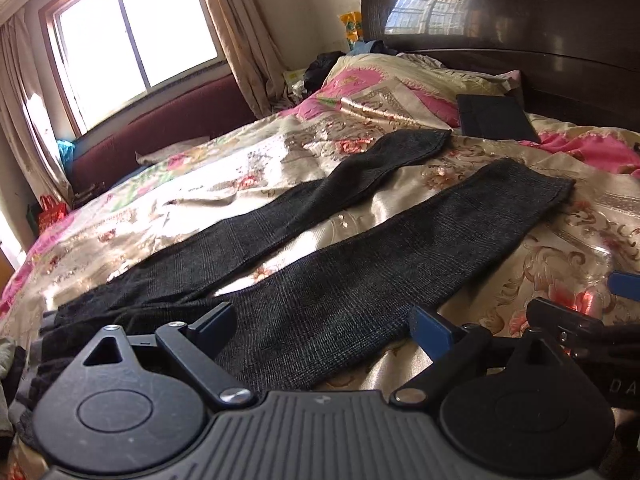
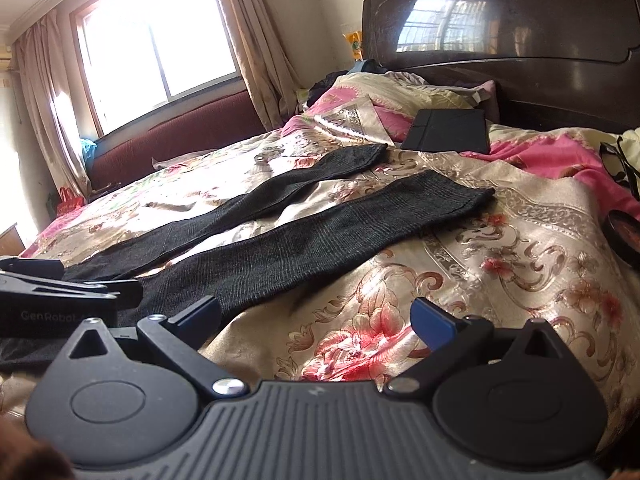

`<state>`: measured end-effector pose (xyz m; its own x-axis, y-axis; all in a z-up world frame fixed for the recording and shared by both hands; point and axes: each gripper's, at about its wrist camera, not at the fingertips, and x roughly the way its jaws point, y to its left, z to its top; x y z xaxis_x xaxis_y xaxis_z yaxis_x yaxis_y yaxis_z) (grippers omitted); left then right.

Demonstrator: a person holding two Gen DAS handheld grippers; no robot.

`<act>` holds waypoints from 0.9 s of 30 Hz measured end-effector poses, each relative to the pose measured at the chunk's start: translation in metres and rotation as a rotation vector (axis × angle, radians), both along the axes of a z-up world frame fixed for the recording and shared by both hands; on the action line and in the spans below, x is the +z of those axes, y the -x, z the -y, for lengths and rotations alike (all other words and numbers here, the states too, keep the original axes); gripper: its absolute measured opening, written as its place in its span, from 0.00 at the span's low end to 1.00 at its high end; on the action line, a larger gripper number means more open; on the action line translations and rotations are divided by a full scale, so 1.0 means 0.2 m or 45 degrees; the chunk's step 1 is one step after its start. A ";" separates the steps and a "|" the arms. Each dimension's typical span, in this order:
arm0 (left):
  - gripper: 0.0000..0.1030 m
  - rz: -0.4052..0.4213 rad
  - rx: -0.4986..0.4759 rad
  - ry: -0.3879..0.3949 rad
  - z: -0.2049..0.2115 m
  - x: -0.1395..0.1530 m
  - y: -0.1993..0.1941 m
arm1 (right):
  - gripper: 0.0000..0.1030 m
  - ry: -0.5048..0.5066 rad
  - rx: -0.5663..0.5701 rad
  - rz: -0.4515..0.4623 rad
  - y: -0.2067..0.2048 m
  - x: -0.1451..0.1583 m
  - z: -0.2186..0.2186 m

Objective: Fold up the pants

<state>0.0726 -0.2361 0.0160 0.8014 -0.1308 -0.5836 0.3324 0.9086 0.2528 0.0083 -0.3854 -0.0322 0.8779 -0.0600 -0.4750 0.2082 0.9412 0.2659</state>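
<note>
Dark grey pants [image 1: 320,280] lie flat on the floral bedspread [image 1: 180,184], their two legs spread apart and running toward the headboard. My left gripper [image 1: 324,326] hovers open over the upper part of the right leg, near the waist end, with nothing between its fingers. The right gripper [image 1: 592,300] shows at this view's right edge. In the right wrist view the pants [image 2: 312,240] stretch away to the left, and my right gripper [image 2: 316,316] stands open above bare bedspread [image 2: 480,280] just beside the right leg. The left gripper [image 2: 60,284] appears at the left edge there.
A dark wooden headboard [image 1: 520,32] closes the far end. A black flat case [image 2: 448,132] rests on the pink pillow area. Glasses [image 2: 620,164] and a round tin [image 2: 624,232] sit at the right. A window [image 1: 132,32] with curtains and a maroon bench [image 1: 160,136] lie left.
</note>
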 end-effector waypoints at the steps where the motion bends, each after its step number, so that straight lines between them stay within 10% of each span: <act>1: 1.00 -0.017 0.015 0.005 -0.01 -0.01 -0.01 | 0.97 0.017 0.008 -0.003 0.00 0.00 -0.02; 27: 1.00 -0.084 0.200 0.252 -0.51 -0.05 0.09 | 0.97 0.342 0.201 -0.069 -0.04 0.17 -0.46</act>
<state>0.0548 -0.1333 0.0056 0.7821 -0.1248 -0.6105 0.1932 0.9800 0.0471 0.0165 -0.2942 0.0011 0.8602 -0.0548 -0.5070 0.0612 0.9981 -0.0040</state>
